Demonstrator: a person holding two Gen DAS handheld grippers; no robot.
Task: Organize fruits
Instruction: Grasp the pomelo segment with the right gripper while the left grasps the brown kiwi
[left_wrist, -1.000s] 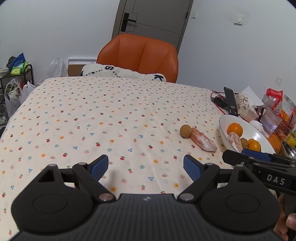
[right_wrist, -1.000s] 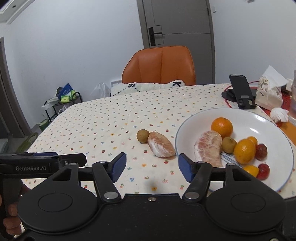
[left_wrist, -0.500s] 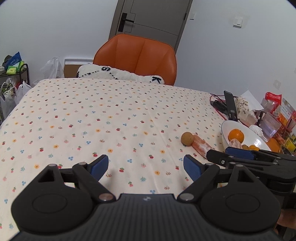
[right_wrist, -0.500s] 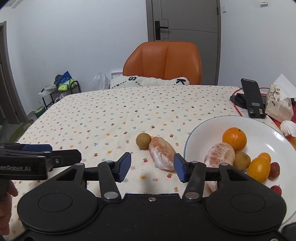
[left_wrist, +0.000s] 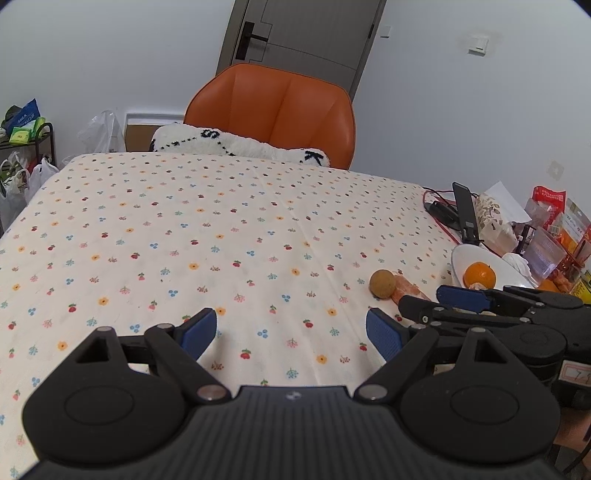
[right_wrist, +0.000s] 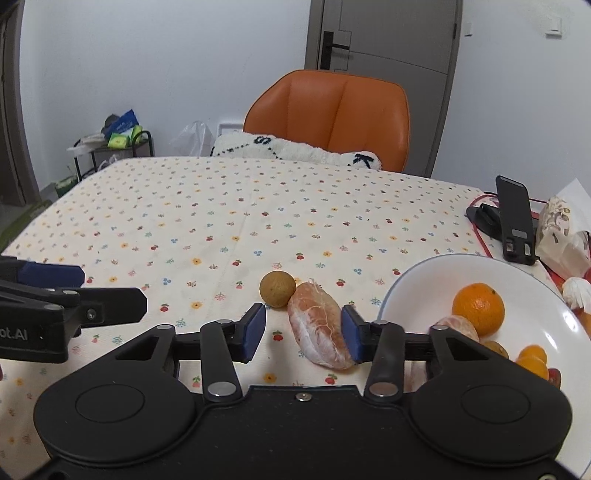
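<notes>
A peeled pink citrus piece (right_wrist: 320, 326) lies on the flowered tablecloth, touching a small round brown fruit (right_wrist: 277, 289) on its left. My right gripper (right_wrist: 303, 334) is open and straddles the peeled piece, which sits close to the right pad. A white bowl (right_wrist: 413, 284) at the right holds an orange (right_wrist: 478, 308), another peeled piece and several small fruits. In the left wrist view my left gripper (left_wrist: 291, 330) is open over bare cloth, left of the brown fruit (left_wrist: 382, 283); the right gripper (left_wrist: 461, 299) hides most of the peeled piece and bowl (left_wrist: 476, 254).
An orange chair (right_wrist: 332, 118) with a white cushion stands at the table's far side. A black phone stand (right_wrist: 515, 221), a red cable, a tissue pack (right_wrist: 561, 229) and snack packets (left_wrist: 554, 225) crowd the right edge. A rack with bags (left_wrist: 18, 155) stands far left.
My right gripper has moved forward and down so its open fingers now flank the peeled citrus piece. The left gripper has shifted slightly and stays open over the cloth.
</notes>
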